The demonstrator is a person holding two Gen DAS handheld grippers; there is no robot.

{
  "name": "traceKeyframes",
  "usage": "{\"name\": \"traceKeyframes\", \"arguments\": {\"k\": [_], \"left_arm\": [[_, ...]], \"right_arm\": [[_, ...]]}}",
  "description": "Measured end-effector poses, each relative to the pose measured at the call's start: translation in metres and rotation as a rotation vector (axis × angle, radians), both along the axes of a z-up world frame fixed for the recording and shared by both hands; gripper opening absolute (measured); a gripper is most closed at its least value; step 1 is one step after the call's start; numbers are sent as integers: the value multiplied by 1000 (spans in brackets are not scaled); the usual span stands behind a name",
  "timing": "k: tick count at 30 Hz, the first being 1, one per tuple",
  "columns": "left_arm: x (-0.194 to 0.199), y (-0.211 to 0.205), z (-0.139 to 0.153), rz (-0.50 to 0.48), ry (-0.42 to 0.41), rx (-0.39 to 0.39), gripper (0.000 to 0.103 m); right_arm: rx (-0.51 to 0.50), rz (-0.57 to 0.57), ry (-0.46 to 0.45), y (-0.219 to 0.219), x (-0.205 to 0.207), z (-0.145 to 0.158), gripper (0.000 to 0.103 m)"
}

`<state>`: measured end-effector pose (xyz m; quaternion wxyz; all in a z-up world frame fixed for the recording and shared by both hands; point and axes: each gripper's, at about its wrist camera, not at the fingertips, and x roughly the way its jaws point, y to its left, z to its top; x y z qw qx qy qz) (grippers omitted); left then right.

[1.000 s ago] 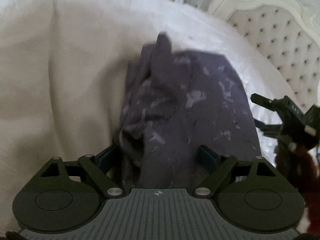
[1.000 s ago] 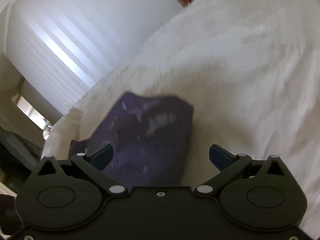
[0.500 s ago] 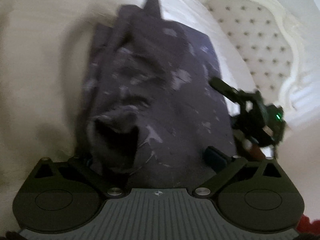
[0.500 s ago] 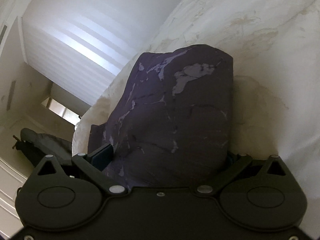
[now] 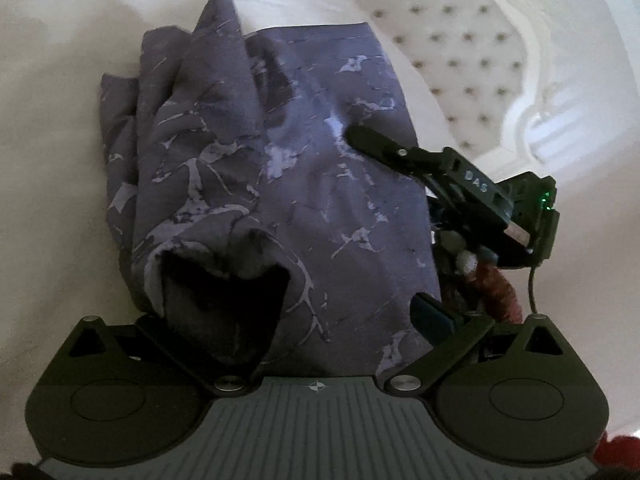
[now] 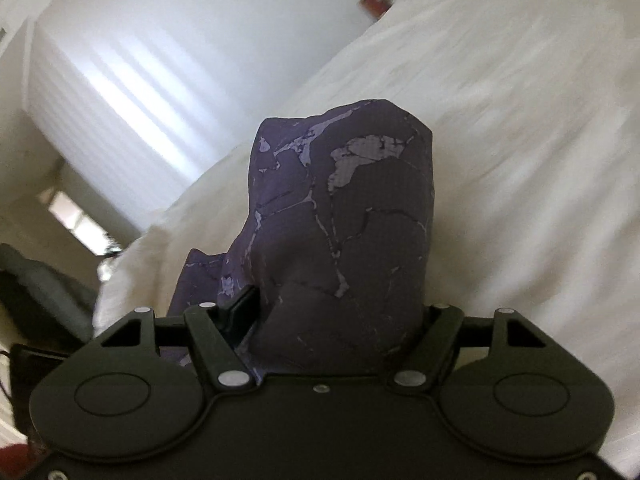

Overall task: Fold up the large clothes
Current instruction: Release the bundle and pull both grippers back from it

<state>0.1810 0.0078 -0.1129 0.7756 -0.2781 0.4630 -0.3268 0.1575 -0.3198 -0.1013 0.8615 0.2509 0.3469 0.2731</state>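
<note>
A dark purple garment (image 5: 280, 184) with pale marbled marks lies folded in a thick bundle on the white bed (image 5: 52, 168). My left gripper (image 5: 288, 312) stands open wide at the bundle's near end. Its left finger is hidden under a cloth fold, and its right fingertip (image 5: 430, 312) is clear of the cloth edge. In the left wrist view my right gripper (image 5: 400, 160) reaches in from the right, one finger lying on top of the cloth. In the right wrist view the garment (image 6: 352, 220) bulges up between the right gripper's (image 6: 338, 304) closing jaws, hiding its right finger.
A white tufted headboard (image 5: 460, 44) rises beyond the bed at the upper right. A red sleeve (image 5: 500, 284) shows behind the right gripper. The right wrist view has a bright window with blinds (image 6: 112, 100), a white wall, and a dark object (image 6: 36, 280) past the bed's edge.
The left gripper swung in close over the bundle and let a fold drop. The right gripper moved up to the garment and its jaws narrowed around it.
</note>
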Motion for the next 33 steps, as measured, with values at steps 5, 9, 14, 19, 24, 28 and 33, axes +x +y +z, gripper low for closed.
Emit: {"name": "traceKeyframes", "arguments": {"k": [5, 9, 14, 19, 24, 28, 33], "left_arm": [[55, -94, 12, -90, -58, -42, 102], [86, -138, 14, -101, -91, -54, 101], [93, -145, -29, -23, -3, 60, 93], [78, -129, -37, -18, -77, 64, 88], [67, -134, -27, 0, -123, 124, 89], [42, -134, 3, 40, -251, 218, 89], [13, -144, 45, 49, -554, 335, 89]], "right_arm": [[-108, -130, -41, -81, 7, 23, 74], [-141, -222, -66, -133, 13, 32, 76], [-275, -384, 26, -149, 16, 1, 94], [-152, -482, 42, -163, -4, -42, 100], [-164, -537, -23, -166, -29, -33, 102], [-198, -573, -31, -176, -49, -26, 102], [-252, -624, -38, -170, -73, 7, 102]]}}
